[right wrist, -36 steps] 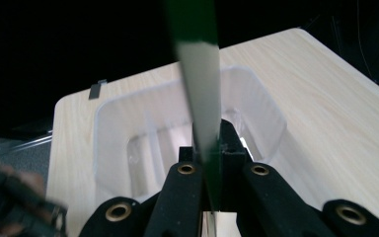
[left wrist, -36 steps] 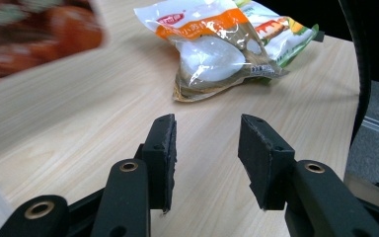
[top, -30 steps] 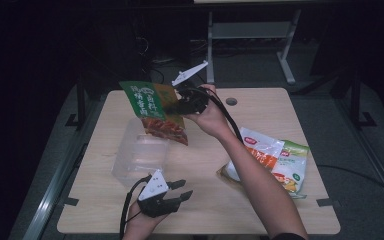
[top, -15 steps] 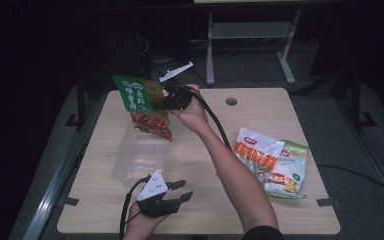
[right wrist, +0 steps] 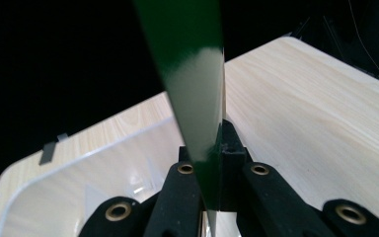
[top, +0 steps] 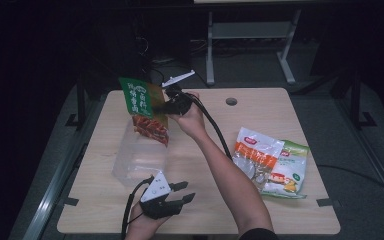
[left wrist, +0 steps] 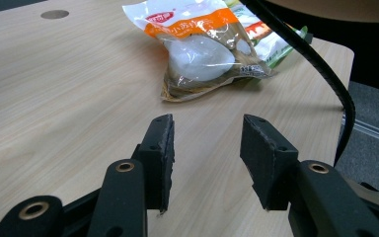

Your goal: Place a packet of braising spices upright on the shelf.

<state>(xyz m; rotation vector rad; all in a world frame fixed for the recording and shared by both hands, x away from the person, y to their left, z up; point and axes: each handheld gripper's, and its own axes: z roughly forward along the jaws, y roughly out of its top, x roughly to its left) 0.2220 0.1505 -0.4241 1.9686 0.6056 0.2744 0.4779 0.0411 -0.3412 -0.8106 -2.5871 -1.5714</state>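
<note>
Currently the right gripper (top: pixel 166 106) sits in the upper middle of the high view, its jaws pressed together on the edge of a green pouch (top: pixel 142 109), which hangs in the air above a clear bin (top: pixel 139 159) standing at the centre left of the counter (top: pixel 260 107). Seen from the right gripper view, the pouch (right wrist: pixel 192 74) rises as a thin green sheet from between the closed jaws, with the bin rim (right wrist: pixel 79 158) below it at the lower left of the frame. The left gripper (top: pixel 182 192) lies low at the bottom centre of the high view, held in the person's hand, its jaws spread about halfway with nothing between them. Its own view shows both black pads (left wrist: pixel 264 148) apart over bare counter wood. Two further snack bags lie at the right of the counter: an orange-topped bag (top: pixel 254 154) resting partly on a green-edged bag (top: pixel 290 170). The orange-topped bag (left wrist: pixel 202 44) also appears at the upper centre of the left gripper view, well apart from the jaws. A black cable (top: pixel 215 130) trails from the right gripper along the forearm.
</note>
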